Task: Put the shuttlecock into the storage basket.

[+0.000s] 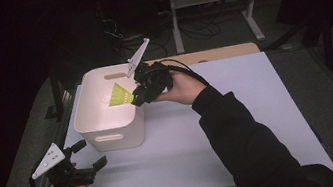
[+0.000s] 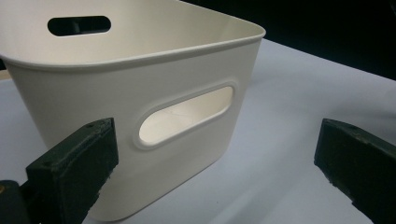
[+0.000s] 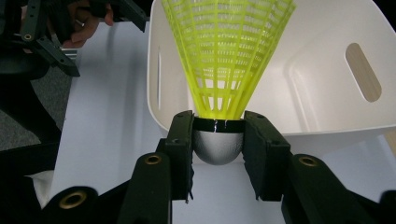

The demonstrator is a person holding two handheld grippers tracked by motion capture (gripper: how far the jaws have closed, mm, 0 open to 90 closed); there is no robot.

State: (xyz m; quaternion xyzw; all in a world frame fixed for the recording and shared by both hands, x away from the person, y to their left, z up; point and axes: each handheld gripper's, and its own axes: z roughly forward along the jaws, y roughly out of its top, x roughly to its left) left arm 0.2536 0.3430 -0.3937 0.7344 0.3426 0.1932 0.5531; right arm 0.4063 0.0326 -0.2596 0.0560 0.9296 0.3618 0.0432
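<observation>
A yellow plastic shuttlecock (image 3: 224, 56) with a grey rounded head is held by that head between the black jaws of my right gripper (image 3: 218, 140). In the high view the right gripper (image 1: 140, 95) reaches over the right rim of a white bin (image 1: 109, 128), and the shuttlecock (image 1: 119, 95) hangs skirt-first above the bin's inside. My left gripper (image 1: 88, 155) stands open at the table's front left, just in front of the bin. Its jaws point at the bin's near wall and oval handle slot (image 2: 187, 114), with nothing between them.
The white bin (image 3: 327, 84) has oval handle slots in its walls and looks empty inside. It stands on a pale mat (image 1: 240, 127) over the table. A wooden board (image 1: 219, 53) lies at the mat's far edge, and a metal frame (image 1: 213, 0) with cables stands beyond.
</observation>
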